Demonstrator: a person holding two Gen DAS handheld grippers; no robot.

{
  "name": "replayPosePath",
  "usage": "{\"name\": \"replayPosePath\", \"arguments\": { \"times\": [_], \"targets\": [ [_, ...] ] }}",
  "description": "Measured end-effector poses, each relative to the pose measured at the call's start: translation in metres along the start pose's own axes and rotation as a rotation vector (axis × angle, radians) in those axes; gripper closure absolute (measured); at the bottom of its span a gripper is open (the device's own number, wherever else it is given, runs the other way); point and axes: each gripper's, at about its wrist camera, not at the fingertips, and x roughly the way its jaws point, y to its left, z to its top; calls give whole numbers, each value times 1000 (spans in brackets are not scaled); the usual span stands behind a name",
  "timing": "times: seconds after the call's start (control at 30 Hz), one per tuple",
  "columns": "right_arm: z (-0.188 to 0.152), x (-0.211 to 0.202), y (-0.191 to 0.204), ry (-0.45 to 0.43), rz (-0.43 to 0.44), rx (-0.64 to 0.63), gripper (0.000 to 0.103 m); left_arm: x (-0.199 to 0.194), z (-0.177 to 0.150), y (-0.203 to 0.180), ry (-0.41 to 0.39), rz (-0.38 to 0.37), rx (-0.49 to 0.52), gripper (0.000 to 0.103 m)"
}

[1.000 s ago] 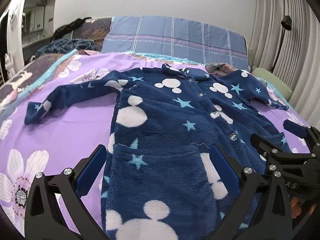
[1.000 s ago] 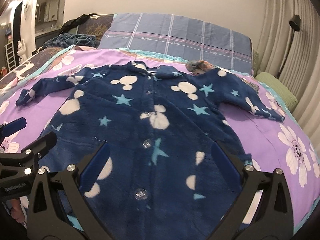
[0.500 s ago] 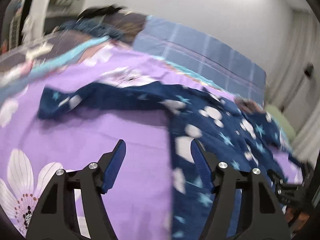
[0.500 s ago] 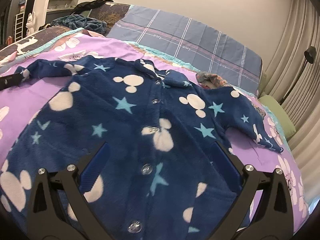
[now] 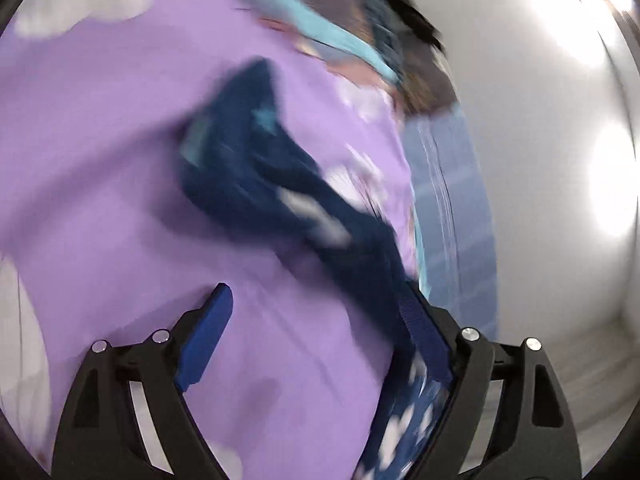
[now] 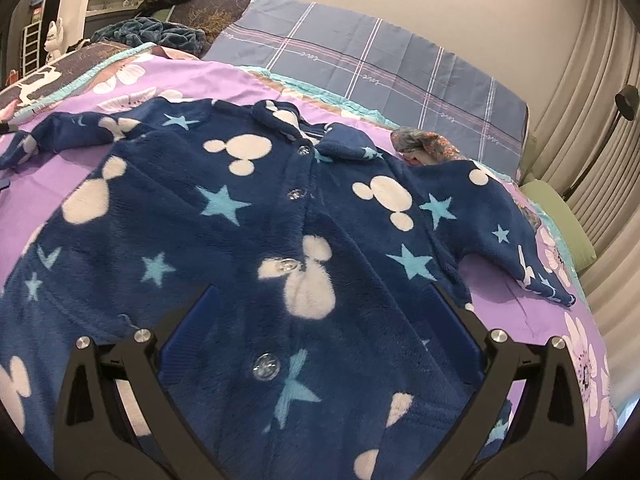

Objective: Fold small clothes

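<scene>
Left wrist view: left gripper (image 5: pixel 316 332), rolled sideways, jaws apart and just reopening over the fleece jacket's (image 6: pixel 280 248) sleeve near the bedspread's (image 5: pixel 100 160) edge. Right gripper (image 6: pixel 320 332), jaws apart, hovers above the jacket mid-bed.

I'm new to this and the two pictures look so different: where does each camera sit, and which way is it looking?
Left wrist: on the left gripper, tilted and blurred, looking at a navy sleeve on the purple bedspread; jaws open.
Right wrist: on the right gripper, looking up the bed over the pyjama top toward the checked pillow; jaws open.
Shared: the same top and bedspread.
</scene>
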Motion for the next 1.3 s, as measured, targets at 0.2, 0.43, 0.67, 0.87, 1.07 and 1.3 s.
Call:
{"name": "replayPosePath", "arguments": {
  "times": [0.2, 0.43, 0.67, 0.87, 1.07, 1.3],
  "targets": [
    [0, 11, -2, 12, 24, 9, 2, 10, 29, -15, -136, 77, 1, 51],
    [-3, 11, -18, -6, 10, 21, 2, 25, 45, -82, -183, 175, 288, 95],
    [-11, 9, -60, -17, -31, 67, 2, 44, -35, -247, -171, 58, 754, 95],
    [-30, 4, -112, 20, -32, 169, 2, 89, -191, -343, 65, -174, 1057, 94],
    [-55, 7, -165, 84, -32, 300, 2, 157, -339, -330, 369, -216, 1214, 73],
    [-54, 8, -190, 47, 21, 305, 3, 162, -355, -277, 451, -90, 1245, 36]
  ]
}}
